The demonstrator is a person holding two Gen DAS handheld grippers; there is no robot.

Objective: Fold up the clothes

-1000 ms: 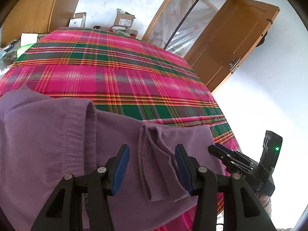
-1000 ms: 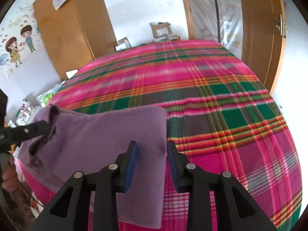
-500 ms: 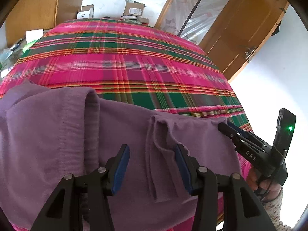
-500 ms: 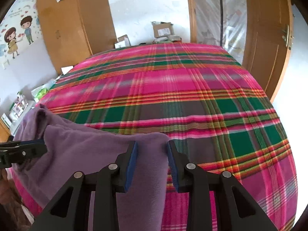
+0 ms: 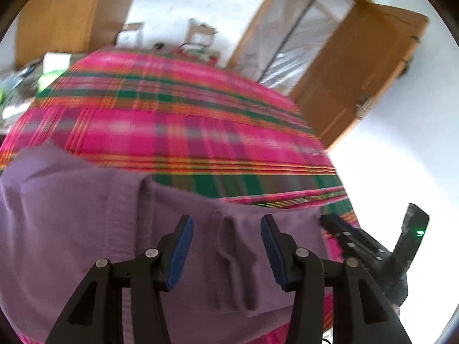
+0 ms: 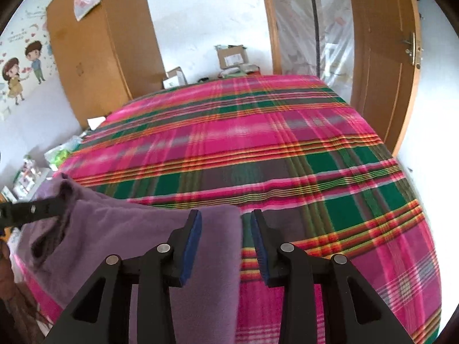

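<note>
the purple garment [image 5: 86, 229] lies on the plaid bed's [image 6: 258, 143] near edge; left gripper [image 5: 226, 249] gapes wide over a loose fold, right gripper [image 6: 225, 243] is opening astride its corner, gripping nothing; pinch both layers before lifting

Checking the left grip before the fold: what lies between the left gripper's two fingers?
In the left wrist view, a bunched fold of the purple garment lies between the left gripper fingers, untouched.

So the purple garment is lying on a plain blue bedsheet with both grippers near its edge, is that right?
Not quite. Both wrist views show the purple garment on a pink and green plaid bedsheet, not plain blue. The left gripper and right gripper are indeed near its edge.
</note>
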